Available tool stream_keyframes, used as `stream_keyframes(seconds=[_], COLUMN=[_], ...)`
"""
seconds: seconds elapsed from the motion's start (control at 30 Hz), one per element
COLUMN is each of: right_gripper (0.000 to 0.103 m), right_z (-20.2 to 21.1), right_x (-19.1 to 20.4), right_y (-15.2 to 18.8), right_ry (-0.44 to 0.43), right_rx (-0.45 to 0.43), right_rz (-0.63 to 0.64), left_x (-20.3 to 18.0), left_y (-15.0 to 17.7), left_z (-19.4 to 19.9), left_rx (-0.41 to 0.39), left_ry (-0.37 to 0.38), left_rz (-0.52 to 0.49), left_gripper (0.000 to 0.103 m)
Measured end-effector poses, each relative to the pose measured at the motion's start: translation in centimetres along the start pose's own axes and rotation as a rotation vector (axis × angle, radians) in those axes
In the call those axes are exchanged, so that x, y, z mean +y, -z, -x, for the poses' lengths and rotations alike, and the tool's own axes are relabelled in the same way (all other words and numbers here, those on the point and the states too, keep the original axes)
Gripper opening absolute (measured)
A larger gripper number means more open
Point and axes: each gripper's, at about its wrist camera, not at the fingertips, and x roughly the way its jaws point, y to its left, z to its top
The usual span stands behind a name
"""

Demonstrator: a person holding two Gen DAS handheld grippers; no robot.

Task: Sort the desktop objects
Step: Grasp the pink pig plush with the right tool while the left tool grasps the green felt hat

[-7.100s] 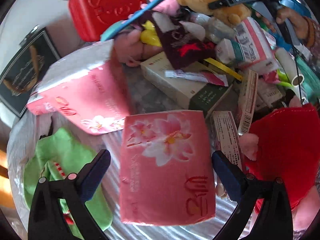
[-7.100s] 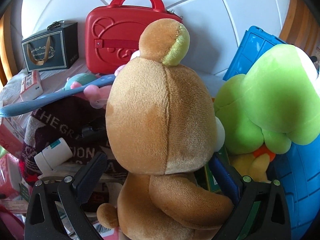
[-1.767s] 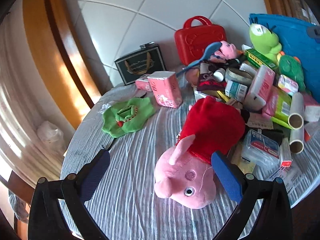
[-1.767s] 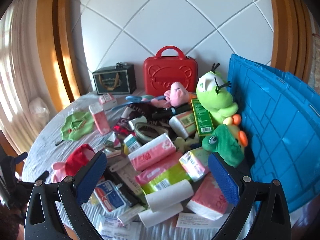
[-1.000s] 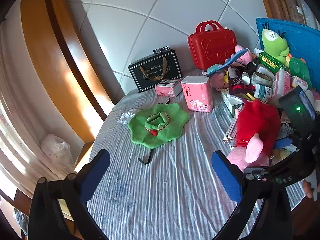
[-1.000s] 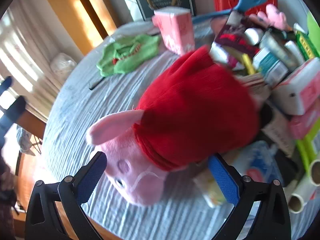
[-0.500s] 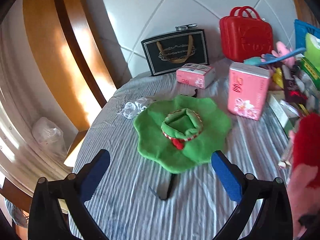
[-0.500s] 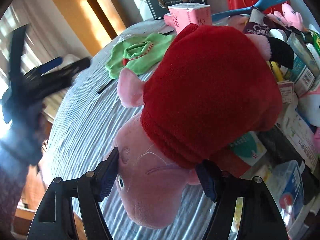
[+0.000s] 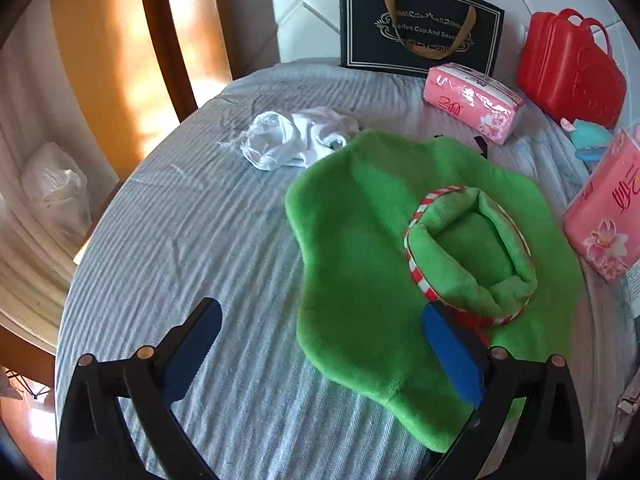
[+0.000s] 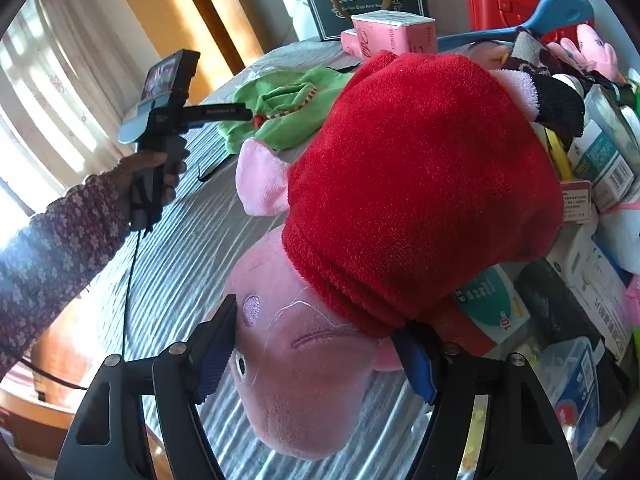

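A pink pig plush in a red dress lies on the grey tablecloth. My right gripper is shut on its pink head, one pad on each side. A green plush hat with a red-and-white striped band lies flat on the cloth; it also shows in the right wrist view. My left gripper is open and empty, its right finger over the hat's near edge, its left finger over bare cloth. The left gripper also shows in the right wrist view, held in a hand.
A black gift bag and a red case stand at the back. Two pink tissue packs and a crumpled white bag lie near the hat. Boxes and bottles crowd the right side. The table edge curves left.
My left gripper has moved closer to the green hat, which now fills the view. My right gripper has closed tighter on the pig's head.
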Motion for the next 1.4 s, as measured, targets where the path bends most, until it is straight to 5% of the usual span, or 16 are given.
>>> stream_keyframes(seconds=[0.13, 0.57, 0.63, 0.7, 0.77, 1.03, 1.4], right_gripper=[0.078, 0.085, 0.085, 0.086, 0.086, 0.085, 0.055], right_z=[-0.2, -0.2, -0.2, -0.2, -0.2, -0.1, 3.1], right_x=[-0.1, -0.2, 0.0, 0.3, 0.3, -0.2, 2.8], right_y=[-0.1, -0.2, -0.3, -0.2, -0.2, -0.2, -0.7], right_ry=[-0.002, -0.014, -0.009, -0.006, -0.014, -0.014, 0.028], right_rx=[-0.012, -0.028, -0.035, -0.042, -0.046, -0.058, -0.113], right_rz=[-0.03, -0.071, -0.073, -0.077, -0.093, -0.124, 0.078], left_x=[0.5, -0.3, -1.4, -1.8, -1.3, -4.7, -7.9], left_y=[-0.6, -0.3, -0.3, -0.3, -0.3, 0.5, 1.7], left_z=[-0.5, -0.2, 0.1, 0.7, 1.1, 4.4, 11.4], left_rx=[0.021, 0.027, 0.014, 0.015, 0.032, -0.029, -0.139], left_ry=[0.073, 0.074, 0.098, 0.172, 0.258, 0.255, 0.218], left_rz=[0.04, 0.066, 0.038, 0.048, 0.102, -0.028, -0.124], left_gripper=[0.098, 0.097, 0.08, 0.036, 0.022, 0.017, 0.014])
